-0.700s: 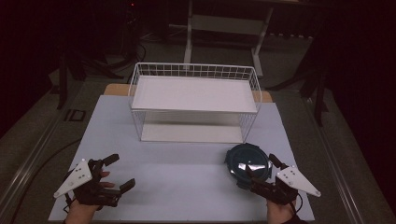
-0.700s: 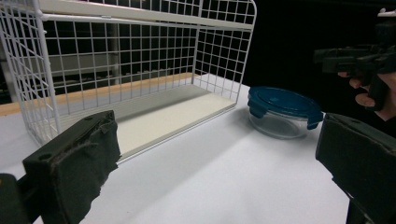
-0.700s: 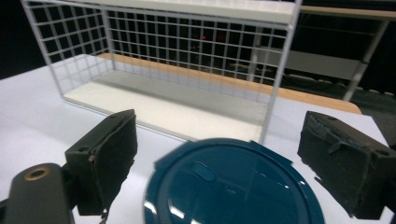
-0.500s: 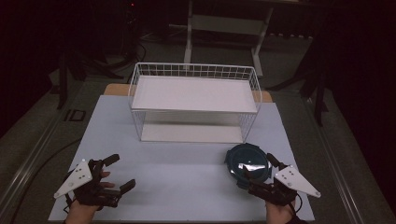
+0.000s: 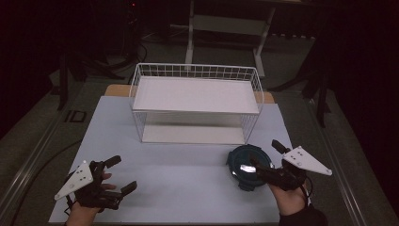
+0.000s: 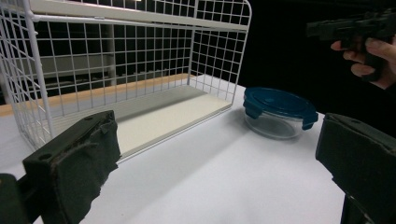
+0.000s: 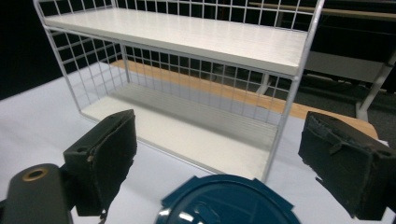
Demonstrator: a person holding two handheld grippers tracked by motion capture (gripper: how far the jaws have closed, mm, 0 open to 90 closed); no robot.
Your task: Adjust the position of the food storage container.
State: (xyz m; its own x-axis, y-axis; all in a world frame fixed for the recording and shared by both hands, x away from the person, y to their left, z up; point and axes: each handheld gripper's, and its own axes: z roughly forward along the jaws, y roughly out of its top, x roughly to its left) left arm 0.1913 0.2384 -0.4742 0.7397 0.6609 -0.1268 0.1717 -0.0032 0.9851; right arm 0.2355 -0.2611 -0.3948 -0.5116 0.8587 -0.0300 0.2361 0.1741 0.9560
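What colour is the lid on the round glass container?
Dark teal-blue; the lid shows best in the left gripper view.

The round clear glass container [image 5: 247, 167] has a dark blue lid. The white wire-grid shelf rack [image 5: 195, 101] stands on a pale white table [image 5: 188, 179].

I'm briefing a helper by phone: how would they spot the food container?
Find the white wire rack on the white table. In front of its right corner, near the right tongs, sits the container: round clear glass with a dark blue clip-on lid, the only coloured thing there.
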